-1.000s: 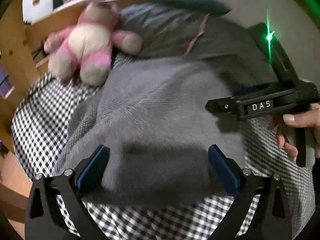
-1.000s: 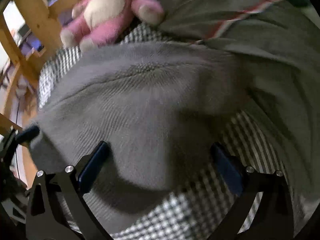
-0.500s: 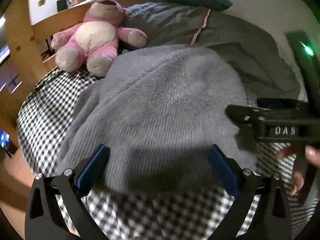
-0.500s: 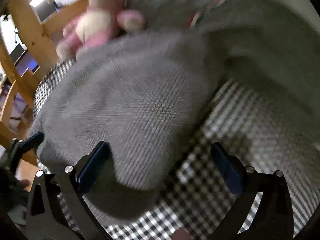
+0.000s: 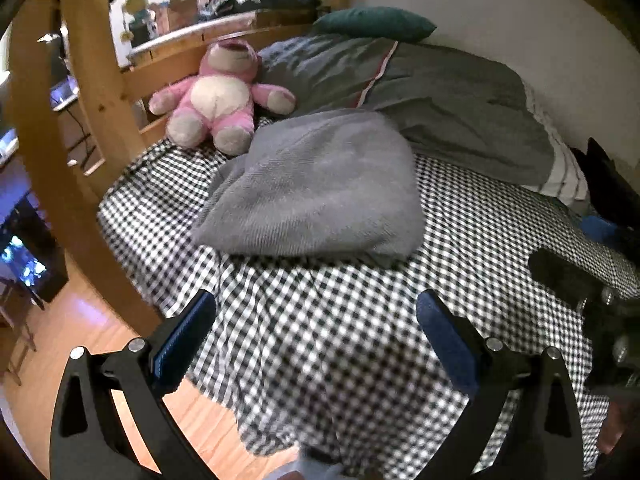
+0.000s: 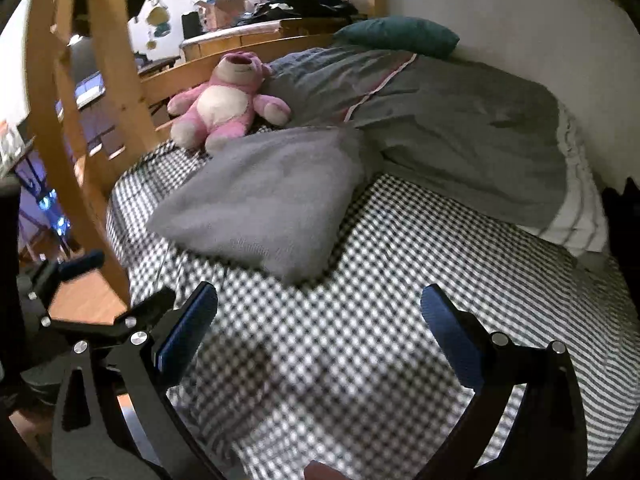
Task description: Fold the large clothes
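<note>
A folded grey knit sweater (image 5: 316,192) (image 6: 260,204) lies on the black-and-white checked bedsheet (image 5: 360,320) (image 6: 380,320), in the middle of the bed. My left gripper (image 5: 316,332) is open and empty, held back from the sweater over the sheet near the bed's front edge. My right gripper (image 6: 318,328) is likewise open and empty, well short of the sweater. The right gripper's dark body shows at the right edge of the left wrist view, and the left gripper's body at the left edge of the right wrist view.
A pink plush bear (image 5: 218,96) (image 6: 228,96) sits behind the sweater against the wooden bed frame (image 5: 92,92) (image 6: 108,92). A grey duvet (image 5: 440,100) (image 6: 460,128) and a green pillow (image 5: 372,24) (image 6: 396,34) fill the far side by the wall. Wooden floor lies left.
Both grippers have pulled back and away from the sweater, which was right between their fingers a second ago. The sweater now lies folded and free on the sheet.
</note>
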The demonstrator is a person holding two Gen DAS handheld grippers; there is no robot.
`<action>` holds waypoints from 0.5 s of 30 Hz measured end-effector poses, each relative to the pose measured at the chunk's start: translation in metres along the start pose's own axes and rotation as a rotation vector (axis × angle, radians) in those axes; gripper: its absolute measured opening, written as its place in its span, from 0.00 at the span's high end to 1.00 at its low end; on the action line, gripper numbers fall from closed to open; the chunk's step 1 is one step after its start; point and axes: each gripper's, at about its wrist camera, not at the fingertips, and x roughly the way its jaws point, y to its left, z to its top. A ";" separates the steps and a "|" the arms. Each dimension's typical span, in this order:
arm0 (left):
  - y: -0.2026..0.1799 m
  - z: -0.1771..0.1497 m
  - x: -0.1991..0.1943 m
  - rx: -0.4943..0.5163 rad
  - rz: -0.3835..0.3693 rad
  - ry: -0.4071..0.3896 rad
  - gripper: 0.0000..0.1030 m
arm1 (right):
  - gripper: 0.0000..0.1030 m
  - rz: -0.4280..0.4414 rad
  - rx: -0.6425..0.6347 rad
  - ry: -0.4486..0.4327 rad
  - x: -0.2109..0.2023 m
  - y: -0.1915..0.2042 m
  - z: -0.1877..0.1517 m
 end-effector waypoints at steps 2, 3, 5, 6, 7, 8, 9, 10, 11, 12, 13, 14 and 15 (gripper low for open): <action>-0.003 -0.010 -0.019 0.001 0.034 -0.004 0.04 | 0.03 -0.022 -0.021 -0.007 -0.020 0.009 -0.016; -0.004 -0.017 -0.030 0.003 0.068 -0.006 0.04 | 0.03 -0.025 -0.024 -0.004 -0.026 0.012 -0.023; -0.006 -0.031 -0.050 0.018 0.113 -0.009 0.04 | 0.03 -0.014 -0.014 0.001 -0.042 0.015 -0.040; -0.006 -0.038 -0.060 0.021 0.111 -0.012 0.04 | 0.03 -0.013 -0.012 0.004 -0.047 0.018 -0.046; -0.006 -0.045 -0.070 0.018 0.099 -0.012 0.04 | 0.03 -0.011 -0.009 0.004 -0.052 0.019 -0.053; -0.005 -0.051 -0.078 0.017 0.087 -0.010 0.04 | 0.03 -0.013 -0.004 0.005 -0.060 0.020 -0.061; -0.005 -0.057 -0.086 0.017 0.075 -0.006 0.04 | 0.03 -0.010 -0.003 0.006 -0.065 0.022 -0.068; -0.005 -0.063 -0.094 0.018 0.065 -0.004 0.04 | 0.03 -0.009 0.000 0.007 -0.072 0.022 -0.074; -0.006 -0.068 -0.097 0.023 0.060 -0.007 0.04 | 0.03 -0.007 0.000 0.003 -0.081 0.024 -0.082; -0.008 -0.074 -0.103 0.030 0.059 -0.010 0.04 | 0.03 -0.011 -0.003 0.001 -0.084 0.026 -0.086; -0.009 -0.079 -0.109 0.034 0.070 -0.013 0.04 | 0.03 -0.018 -0.004 0.001 -0.090 0.027 -0.091; -0.010 -0.083 -0.112 0.037 0.076 -0.017 0.05 | 0.03 -0.020 -0.003 0.001 -0.094 0.028 -0.095; -0.011 -0.088 -0.118 0.039 0.075 -0.022 0.05 | 0.03 -0.023 0.000 0.002 -0.100 0.029 -0.101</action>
